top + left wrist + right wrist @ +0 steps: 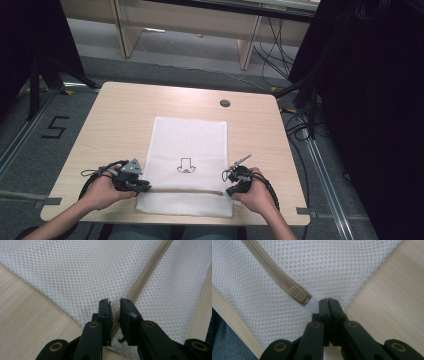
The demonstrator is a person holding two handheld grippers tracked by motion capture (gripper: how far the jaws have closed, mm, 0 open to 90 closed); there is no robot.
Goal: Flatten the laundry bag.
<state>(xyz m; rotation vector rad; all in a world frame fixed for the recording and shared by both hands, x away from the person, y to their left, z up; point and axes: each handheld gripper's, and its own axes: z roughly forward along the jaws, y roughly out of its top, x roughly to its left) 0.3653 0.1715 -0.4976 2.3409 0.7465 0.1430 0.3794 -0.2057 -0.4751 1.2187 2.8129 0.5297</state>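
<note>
A white mesh bag (190, 165) on the desk (120, 115): left hand-held gripper (115, 306), at 7 o'clock, slightly parted around its zipper (147, 275); right hand-held gripper (328, 305), at 5 o'clock, clamped on its zipper-end tab (313, 306).

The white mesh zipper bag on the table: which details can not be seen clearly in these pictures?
- High view: the black printed mark on the white mesh zipper bag is too small to read.
- Left gripper view: the beige zipper end is hidden behind the left tongs.
- Right gripper view: whatever the shut right tongs pinch is covered by them; the beige slider lies beside them.
</note>
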